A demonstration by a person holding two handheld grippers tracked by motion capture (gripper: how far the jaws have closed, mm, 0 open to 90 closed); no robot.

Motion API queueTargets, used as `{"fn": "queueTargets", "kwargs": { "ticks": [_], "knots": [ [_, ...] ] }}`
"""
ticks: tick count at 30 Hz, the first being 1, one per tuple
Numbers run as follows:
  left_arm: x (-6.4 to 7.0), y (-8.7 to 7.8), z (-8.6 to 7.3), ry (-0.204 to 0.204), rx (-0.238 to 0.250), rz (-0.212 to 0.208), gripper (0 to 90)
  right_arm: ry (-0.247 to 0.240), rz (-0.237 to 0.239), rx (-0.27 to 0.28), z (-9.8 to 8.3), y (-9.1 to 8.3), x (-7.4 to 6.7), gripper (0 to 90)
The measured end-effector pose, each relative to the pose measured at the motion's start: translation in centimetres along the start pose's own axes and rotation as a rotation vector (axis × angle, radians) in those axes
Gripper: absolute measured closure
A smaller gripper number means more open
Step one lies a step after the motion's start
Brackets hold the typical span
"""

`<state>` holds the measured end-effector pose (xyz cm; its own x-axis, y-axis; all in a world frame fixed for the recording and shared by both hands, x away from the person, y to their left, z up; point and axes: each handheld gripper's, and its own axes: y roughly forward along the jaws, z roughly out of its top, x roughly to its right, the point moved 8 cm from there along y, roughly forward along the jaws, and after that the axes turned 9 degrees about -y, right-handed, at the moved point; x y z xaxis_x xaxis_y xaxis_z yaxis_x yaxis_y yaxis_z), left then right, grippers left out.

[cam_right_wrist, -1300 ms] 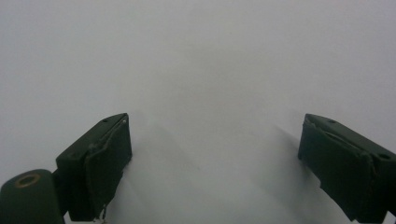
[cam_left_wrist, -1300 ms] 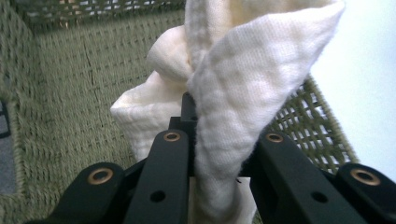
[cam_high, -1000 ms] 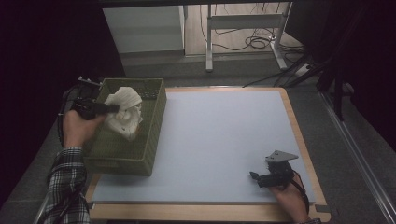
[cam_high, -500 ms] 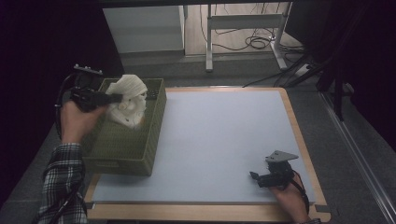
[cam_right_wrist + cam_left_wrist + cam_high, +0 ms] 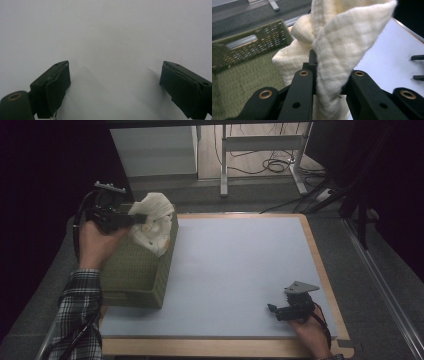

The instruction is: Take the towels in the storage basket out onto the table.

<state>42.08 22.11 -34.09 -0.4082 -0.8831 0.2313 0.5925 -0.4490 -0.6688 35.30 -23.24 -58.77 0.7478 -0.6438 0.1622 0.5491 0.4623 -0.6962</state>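
Jaws of your left gripper pinch the cream cloth above the green basket; your right gripper rests wide apart on the table.

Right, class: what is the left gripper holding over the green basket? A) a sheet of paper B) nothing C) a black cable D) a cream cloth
D: the left gripper has its jaws shut on a cream cloth, above the green basket.
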Motion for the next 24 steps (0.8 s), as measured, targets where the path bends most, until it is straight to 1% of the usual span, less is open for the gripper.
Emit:
{"fn": "queueTargets", "kwargs": {
  "ticks": [1, 2, 3, 4, 12, 16, 19, 20, 21, 23, 24],
  "knots": [
    [0.8, 0.4, 0.3, 0.012, 0.002, -0.016, 79.7, 0.000, 0.000, 0.000, 0.0, 0.0, 0.0, 9.8],
    [0.8, 0.4, 0.3, 0.012, 0.002, -0.016, 79.7, 0.000, 0.000, 0.000, 0.0, 0.0, 0.0, 9.8],
    [1.5, 0.7, 0.6, 0.025, 0.000, -0.025, 79.7, 0.000, 0.000, 0.000, 0.0, 0.0, 0.0, 9.8],
    [1.9, 1.0, 0.7, 0.027, 0.000, -0.033, 79.7, 0.000, 0.000, 0.000, 0.0, 0.0, 0.0, 9.8],
    [4.7, 3.3, 1.3, 0.072, -0.015, -0.080, 79.6, 0.000, 0.000, 0.000, 0.0, 0.0, 0.0, 9.8],
    [6.1, 4.8, 1.4, 0.094, -0.031, -0.101, 79.6, -0.001, 0.001, 0.000, 0.0, 0.0, 0.0, 9.8],
    [7.2, 6.2, 1.3, 0.110, -0.045, -0.121, 79.6, 0.000, 0.001, 0.000, 0.0, 0.0, 0.0, 9.8],
    [7.2, 6.2, 1.3, 0.110, -0.045, -0.121, 79.6, 0.000, 0.001, 0.000, 0.0, 0.0, 0.0, 9.8],
    [7.7, 7.0, 1.2, 0.117, -0.053, -0.129, 79.6, 0.000, 0.001, 0.000, 0.0, 0.0, 0.0, 9.8],
    [8.3, 7.9, 1.0, 0.125, -0.059, -0.141, 79.6, 0.000, 0.001, 0.000, 0.0, 0.0, 0.0, 9.8],
    [8.3, 7.9, 1.0, 0.125, -0.059, -0.141, 79.6, 0.000, 0.001, 0.000, 0.0, 0.0, 0.0, 9.8]
  ]
}}
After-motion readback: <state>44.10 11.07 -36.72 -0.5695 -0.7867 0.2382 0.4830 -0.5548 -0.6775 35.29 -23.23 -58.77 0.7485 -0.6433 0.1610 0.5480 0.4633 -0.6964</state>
